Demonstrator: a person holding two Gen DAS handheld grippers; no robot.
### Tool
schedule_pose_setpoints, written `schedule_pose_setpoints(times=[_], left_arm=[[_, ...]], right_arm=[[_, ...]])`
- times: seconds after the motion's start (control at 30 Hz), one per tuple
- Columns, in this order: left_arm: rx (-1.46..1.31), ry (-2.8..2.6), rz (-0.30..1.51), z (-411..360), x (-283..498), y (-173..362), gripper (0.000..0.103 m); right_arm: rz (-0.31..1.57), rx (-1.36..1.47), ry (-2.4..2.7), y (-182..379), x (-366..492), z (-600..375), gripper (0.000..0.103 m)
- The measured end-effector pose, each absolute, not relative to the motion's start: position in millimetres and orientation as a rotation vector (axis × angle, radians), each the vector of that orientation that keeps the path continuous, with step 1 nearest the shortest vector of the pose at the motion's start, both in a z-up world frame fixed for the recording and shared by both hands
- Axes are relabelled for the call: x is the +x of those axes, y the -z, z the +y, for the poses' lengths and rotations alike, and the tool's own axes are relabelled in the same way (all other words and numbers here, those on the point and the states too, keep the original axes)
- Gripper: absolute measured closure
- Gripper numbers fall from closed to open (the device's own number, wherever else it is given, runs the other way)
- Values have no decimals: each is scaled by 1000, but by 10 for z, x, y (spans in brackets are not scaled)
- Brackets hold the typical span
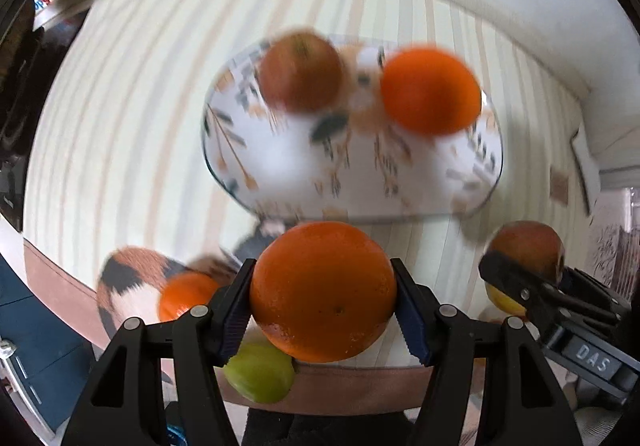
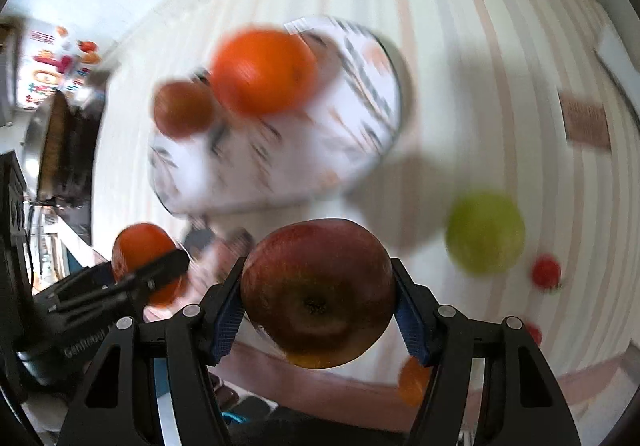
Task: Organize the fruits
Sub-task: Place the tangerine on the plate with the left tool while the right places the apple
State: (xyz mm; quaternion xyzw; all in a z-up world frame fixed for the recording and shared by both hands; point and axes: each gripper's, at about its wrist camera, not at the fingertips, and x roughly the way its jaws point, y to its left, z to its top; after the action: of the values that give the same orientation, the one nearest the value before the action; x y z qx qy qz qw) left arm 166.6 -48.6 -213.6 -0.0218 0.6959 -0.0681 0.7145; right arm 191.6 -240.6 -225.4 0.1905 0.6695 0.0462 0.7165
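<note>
Both grippers are loaded: the left gripper (image 1: 323, 300) has its pads pressed on an orange (image 1: 323, 292), and the right gripper (image 2: 318, 296) is clamped half-wide on a red apple (image 2: 318, 292), each held above the striped table near the patterned plate (image 1: 280, 170). That plate already carries another apple (image 1: 301, 71) and another orange (image 1: 430, 91), so this looks like the carrying step. Next, each fruit needs lowering onto bare plate beside those two, while a green apple (image 2: 485, 232) waits just beside the plate.
</note>
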Motion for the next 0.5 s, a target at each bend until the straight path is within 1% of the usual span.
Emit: schedule_pose_setpoints(times=[0.1,0.23,0.5], left_arm=[[-54,125,1537,-429,1838,2130,42],[-68,97,1563,-336,2085,2267,42],[-78,76,1617,-277,2193,2501,41]], right_arm=[[1456,384,-98,2239,2175,-2319,34],[1456,294,-82,2354,2453,-2201,34],[1481,269,-44,2587,2526,-2185,34]])
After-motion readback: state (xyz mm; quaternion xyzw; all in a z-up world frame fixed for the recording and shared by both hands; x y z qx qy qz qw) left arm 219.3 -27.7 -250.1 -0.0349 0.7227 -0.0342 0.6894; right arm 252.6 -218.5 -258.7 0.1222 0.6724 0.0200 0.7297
